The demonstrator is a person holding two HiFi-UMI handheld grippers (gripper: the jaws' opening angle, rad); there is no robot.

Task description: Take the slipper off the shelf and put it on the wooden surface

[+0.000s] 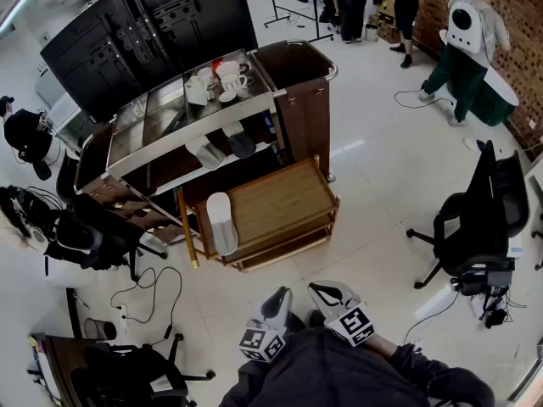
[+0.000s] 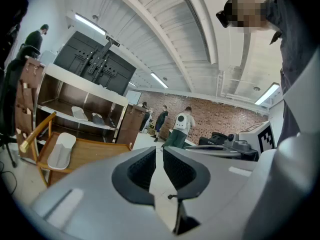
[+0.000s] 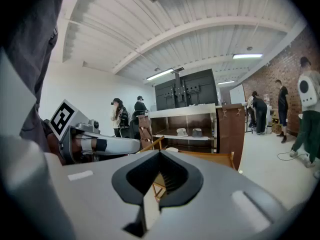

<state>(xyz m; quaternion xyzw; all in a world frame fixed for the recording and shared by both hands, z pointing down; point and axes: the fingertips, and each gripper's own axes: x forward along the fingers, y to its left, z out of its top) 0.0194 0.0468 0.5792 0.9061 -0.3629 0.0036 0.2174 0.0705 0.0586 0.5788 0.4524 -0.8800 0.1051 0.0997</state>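
Left claw (image 2: 159, 151) narrow, right claw (image 3: 160, 155) closed, both empty, well short of worktop (image 1: 284, 197); slipper (image 1: 222, 221) lies there, so likely idle.

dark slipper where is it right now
Head view: the dark grey slipper lies on the cabinet's lower shelf, just right of the pale grey slipper, behind the wooden trolley.

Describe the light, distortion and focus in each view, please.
Head view: strong fisheye, even light, glare streak on the floor. Left gripper view: bright ceiling lamps, left gripper close and soft. Right gripper view: dark corners, right gripper soft, shelf sharp.
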